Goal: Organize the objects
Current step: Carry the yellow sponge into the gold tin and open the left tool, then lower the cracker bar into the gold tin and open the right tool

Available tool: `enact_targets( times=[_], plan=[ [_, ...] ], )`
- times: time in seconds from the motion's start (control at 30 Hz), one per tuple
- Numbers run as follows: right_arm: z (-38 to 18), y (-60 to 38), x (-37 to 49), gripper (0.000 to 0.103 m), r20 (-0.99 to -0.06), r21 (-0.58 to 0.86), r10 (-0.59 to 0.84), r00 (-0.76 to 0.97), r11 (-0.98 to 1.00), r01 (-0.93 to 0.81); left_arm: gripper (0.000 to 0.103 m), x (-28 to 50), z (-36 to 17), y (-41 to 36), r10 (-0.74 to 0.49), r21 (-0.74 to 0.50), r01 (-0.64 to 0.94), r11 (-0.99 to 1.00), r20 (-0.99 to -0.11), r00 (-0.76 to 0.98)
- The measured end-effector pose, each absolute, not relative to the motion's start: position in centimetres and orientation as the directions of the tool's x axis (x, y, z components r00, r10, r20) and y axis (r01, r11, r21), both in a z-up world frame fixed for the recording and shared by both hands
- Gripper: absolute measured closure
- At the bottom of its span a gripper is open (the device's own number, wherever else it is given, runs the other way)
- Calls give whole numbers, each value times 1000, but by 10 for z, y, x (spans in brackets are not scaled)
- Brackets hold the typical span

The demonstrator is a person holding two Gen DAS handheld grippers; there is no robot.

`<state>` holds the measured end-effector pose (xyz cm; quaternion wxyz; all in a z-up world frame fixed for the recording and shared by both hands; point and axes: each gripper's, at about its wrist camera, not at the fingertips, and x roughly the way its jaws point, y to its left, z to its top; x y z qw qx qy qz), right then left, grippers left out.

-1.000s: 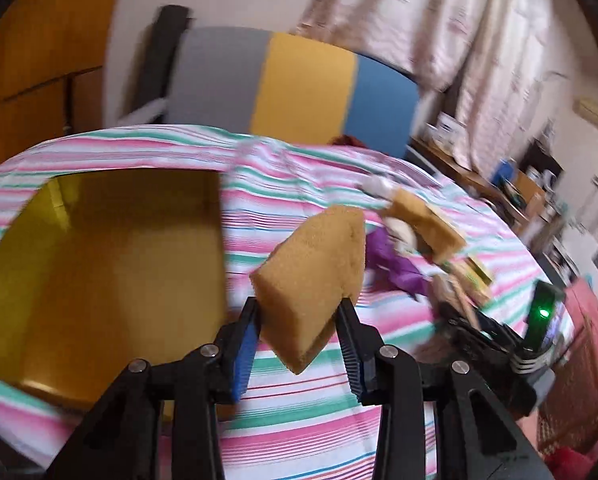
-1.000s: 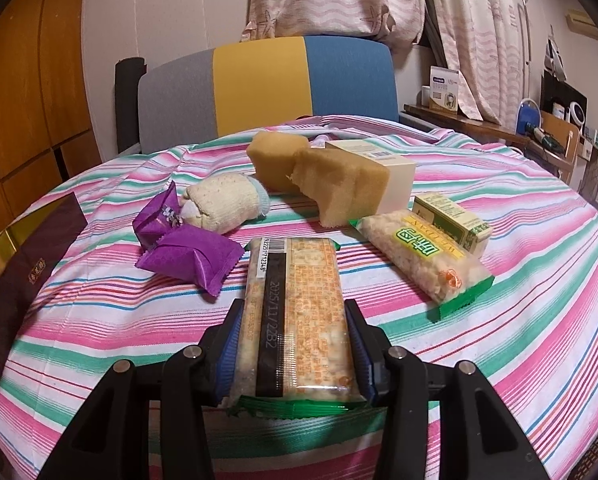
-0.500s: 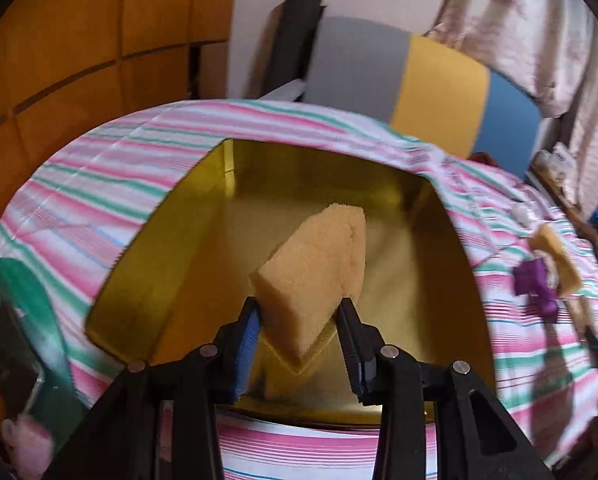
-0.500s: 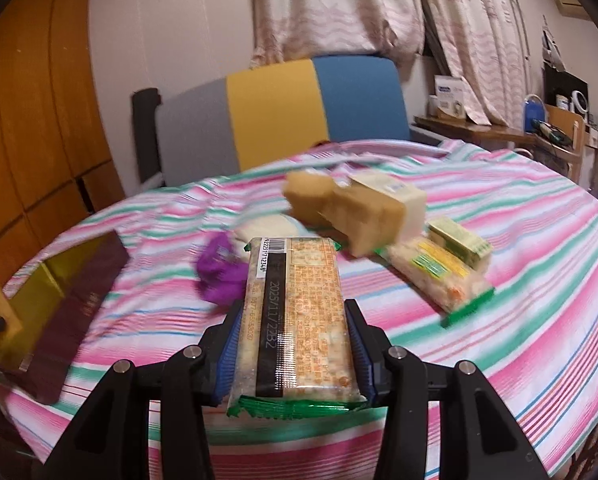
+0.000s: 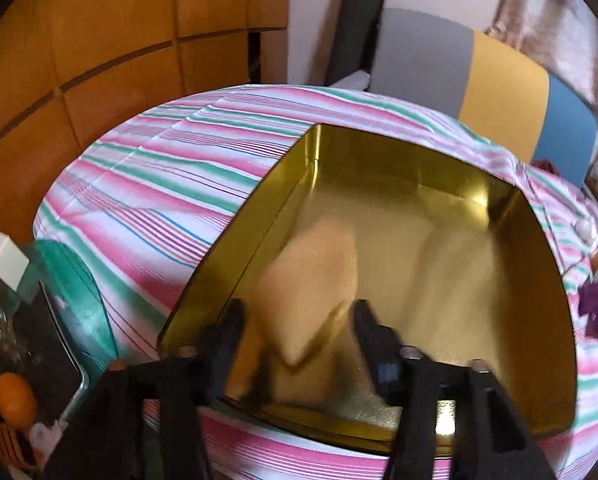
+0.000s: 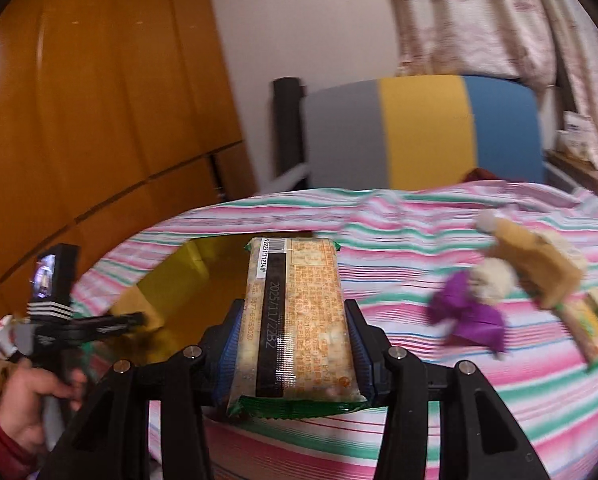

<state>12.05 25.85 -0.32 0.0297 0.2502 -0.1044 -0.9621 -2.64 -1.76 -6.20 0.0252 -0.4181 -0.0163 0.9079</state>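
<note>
- Sponge wedge [image 5: 311,292], tan and motion-blurred, sits between the spread fingers of the left claw [image 5: 297,332]; whether it touches either finger or the floor of the gold tin [image 5: 419,168] I cannot tell.
- It lies over the tin's near left corner, just ahead of the claw, well inside the walls.
- Cracker packet [image 6: 295,320] is pinched across its width by the right claw [image 6: 295,356], its long axis pointing straight ahead along the fingers, barcode end farthest out.
- The tin lies ahead and to the left of the packet in the right wrist view, so I judge that the packet goes there next; a leftward carry with the long axis kept along a tin wall should fit.
- Left claw occupies the tin's near corner, so the two could collide unless it clears first.
- A purple wrapper [image 6: 471,316], more sponge pieces [image 6: 539,264] and a green snack pack [image 6: 591,324] wait to the right on the striped bench [image 6: 419,272].
</note>
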Motion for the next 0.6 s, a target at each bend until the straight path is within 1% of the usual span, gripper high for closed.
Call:
enact_targets(
  times=[0.07,0.13,0.2,0.27,0.43,0.6],
  plan=[
    [-5,241,105,55,-487,233,-156,-859,-971,44,20,-24,-57,-21,23,-38,8,-999,-745,-666],
    [-7,224,91,55,-511,240,-192,-838,-968,76,17,-20,-48,-25,13,-42,27,-999,-728,-685],
    [-12,210,80,55,-536,240,-213,-817,-966,94,6,-14,-38,-27,-2,-49,52,-997,-706,-708],
    [-18,197,72,55,-555,252,-240,-796,-961,114,0,-10,-27,-31,-14,-59,75,-995,-685,-729],
    [-40,169,43,55,-635,249,-265,-725,-959,132,0,-8,-8,-40,-39,-78,121,-990,-667,-744],
    [-65,147,10,55,-725,274,-257,-639,-959,74,0,-7,0,-52,-53,-109,166,-980,-660,-749]
  ],
)
